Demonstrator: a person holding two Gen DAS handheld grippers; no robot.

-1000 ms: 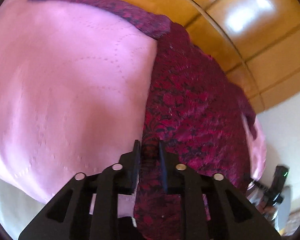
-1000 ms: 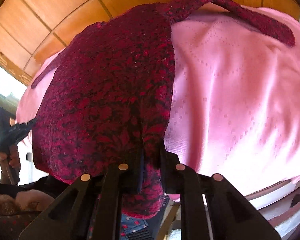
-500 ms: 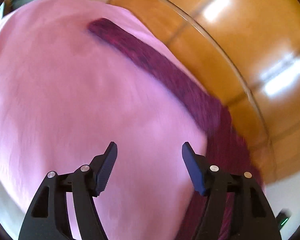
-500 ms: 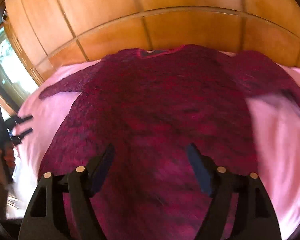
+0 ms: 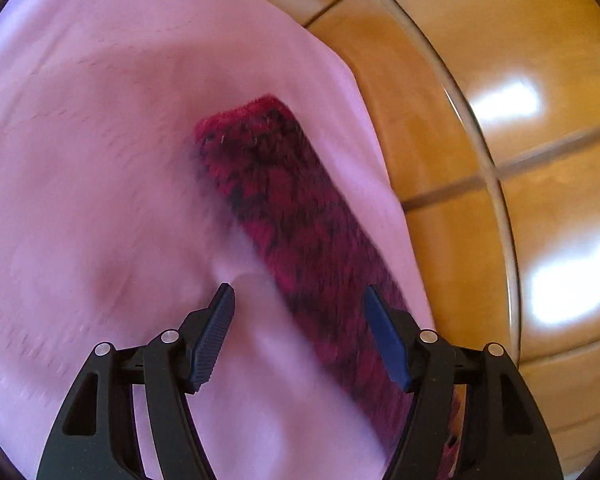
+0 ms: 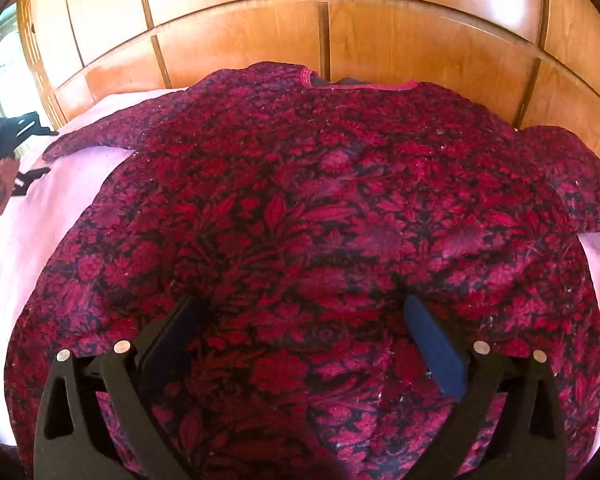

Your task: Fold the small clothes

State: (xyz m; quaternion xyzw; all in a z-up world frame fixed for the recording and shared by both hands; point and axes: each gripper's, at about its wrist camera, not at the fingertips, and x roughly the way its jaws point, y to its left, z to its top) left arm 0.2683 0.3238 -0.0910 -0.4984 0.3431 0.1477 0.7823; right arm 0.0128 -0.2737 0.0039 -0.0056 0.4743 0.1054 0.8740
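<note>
A dark red floral knit sweater (image 6: 324,216) lies spread flat on a pink cloth (image 6: 40,216), neckline toward the far wooden wall. My right gripper (image 6: 304,304) is open and empty, hovering over the sweater's lower body. My left gripper (image 5: 298,292) is open and empty above the pink cloth (image 5: 100,160), with the sweater's left sleeve (image 5: 284,208) running out ahead between its fingers, cuff at the far end. The left gripper also shows at the far left of the right wrist view (image 6: 14,136), held by a hand.
Glossy wooden panels (image 6: 340,20) stand right behind the cloth-covered surface. A curved glass edge (image 5: 480,152) borders the cloth on the right in the left wrist view. A bright window (image 6: 0,64) lies at the far left.
Both grippers let go of the sweater's hem and opened. The left swung left to the sleeve; the right rose over the sweater's body.
</note>
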